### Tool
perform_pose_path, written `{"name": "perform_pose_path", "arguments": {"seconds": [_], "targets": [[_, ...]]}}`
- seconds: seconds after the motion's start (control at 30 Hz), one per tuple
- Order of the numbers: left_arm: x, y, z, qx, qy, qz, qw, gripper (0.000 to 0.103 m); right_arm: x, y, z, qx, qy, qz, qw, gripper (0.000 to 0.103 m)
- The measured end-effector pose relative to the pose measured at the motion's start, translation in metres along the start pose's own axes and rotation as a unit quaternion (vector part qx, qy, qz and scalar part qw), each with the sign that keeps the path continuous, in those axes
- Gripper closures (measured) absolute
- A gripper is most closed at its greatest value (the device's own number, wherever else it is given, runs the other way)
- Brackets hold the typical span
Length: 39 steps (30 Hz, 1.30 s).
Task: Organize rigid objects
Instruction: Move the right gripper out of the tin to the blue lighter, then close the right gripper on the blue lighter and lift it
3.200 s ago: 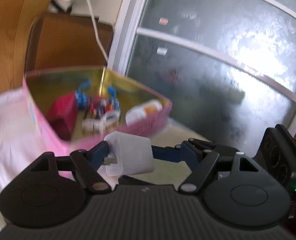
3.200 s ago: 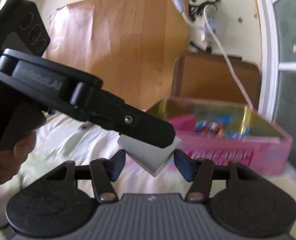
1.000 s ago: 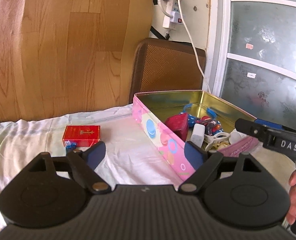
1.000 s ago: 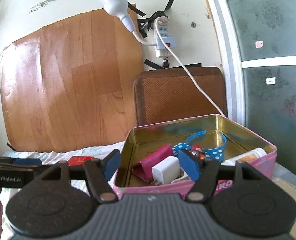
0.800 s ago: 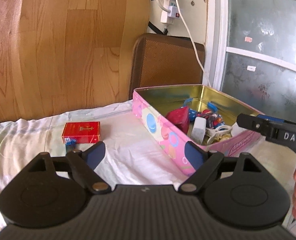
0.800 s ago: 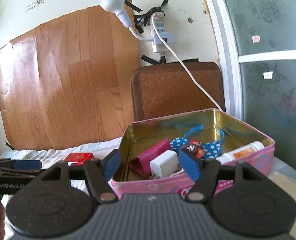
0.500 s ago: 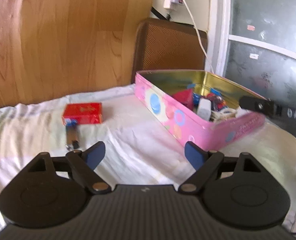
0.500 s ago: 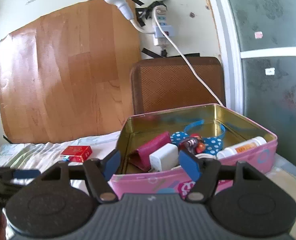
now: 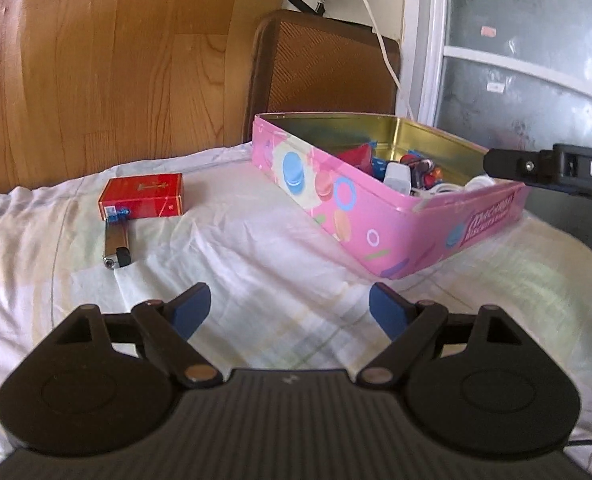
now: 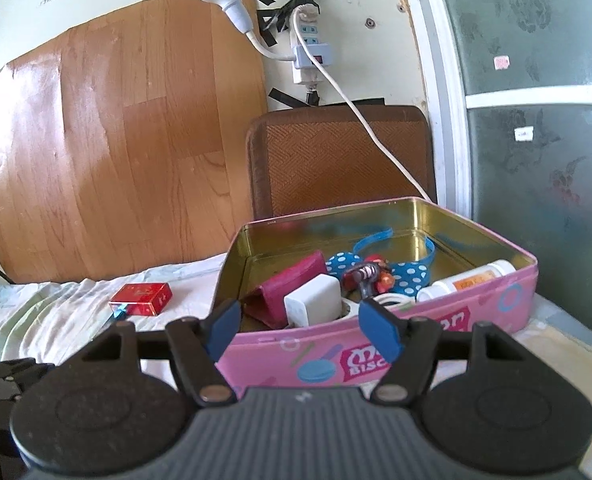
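A pink tin (image 9: 379,216) is set on a pale wrinkled cloth (image 9: 248,248), its lid off and its gold inner walls exposed. In the left wrist view one corner of the tin is turned toward the camera, so that its long side runs up and to the left and its shorter lettered side up and to the right. Behind the tin a brown chair back (image 9: 323,68) is seen, with a wooden panel (image 9: 108,56) to its left and a frosted glass door (image 9: 535,60) to its right.

To the left of the tin a broad stretch of bare cloth is left. On it a red box (image 9: 142,200) lies flat, its long axis running left to right. A lighter (image 9: 116,246) is laid just in front of the box's left end, its long axis pointing toward the camera and its metal head nearest; whether it touches the box cannot be told.

Inside the tin a white charger (image 10: 313,306) is propped against a magenta wallet (image 10: 286,288); a blue dotted headband (image 10: 379,268) and a white bottle (image 10: 467,280) on its side are also contained.

The left gripper (image 9: 290,308) is held wide apart over bare cloth, nothing between its jaws. The right gripper (image 10: 299,328) is held moderately apart before the tin's near wall, empty as well.
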<state>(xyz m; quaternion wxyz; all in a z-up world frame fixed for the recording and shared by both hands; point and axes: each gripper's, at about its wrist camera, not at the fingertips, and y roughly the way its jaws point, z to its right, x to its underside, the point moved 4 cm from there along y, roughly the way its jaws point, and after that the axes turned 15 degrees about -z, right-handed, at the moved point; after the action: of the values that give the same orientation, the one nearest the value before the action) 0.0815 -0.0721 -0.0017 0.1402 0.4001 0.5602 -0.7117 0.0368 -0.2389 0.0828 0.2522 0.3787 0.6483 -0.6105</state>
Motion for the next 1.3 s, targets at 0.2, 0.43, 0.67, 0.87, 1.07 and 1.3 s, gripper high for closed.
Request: {"name": "perform_pose_path", "arguments": {"seconds": [0.2,0.43,0.67,0.87,1.07,1.3], "targets": [[0.000,0.000,-0.004,0.008,-0.014,0.000,0.9999,0.015,-0.001,0.006,-0.009,0.006,-0.008,-0.005,1.000,0.034],[0.001,-0.001,-0.004,0.002,-0.013,0.001,0.9999,0.014,0.006,0.006,-0.021,0.008,-0.027,-0.011,1.000,0.034],[0.001,-0.001,-0.006,-0.003,-0.018,0.003,0.9998,0.014,0.005,-0.001,-0.024,0.008,-0.029,-0.005,1.000,0.034],[0.001,-0.006,-0.015,-0.007,-0.026,-0.002,0.9996,0.014,0.009,-0.004,-0.031,0.002,-0.038,-0.011,0.999,0.034],[0.004,-0.037,-0.090,-0.083,-0.097,0.034,0.9912,0.014,0.001,0.014,-0.078,-0.053,-0.098,-0.021,0.994,0.034],[0.017,-0.053,-0.161,-0.191,-0.201,0.066,0.9585,0.014,-0.012,0.091,-0.178,-0.164,-0.175,-0.097,0.966,0.053]]}}
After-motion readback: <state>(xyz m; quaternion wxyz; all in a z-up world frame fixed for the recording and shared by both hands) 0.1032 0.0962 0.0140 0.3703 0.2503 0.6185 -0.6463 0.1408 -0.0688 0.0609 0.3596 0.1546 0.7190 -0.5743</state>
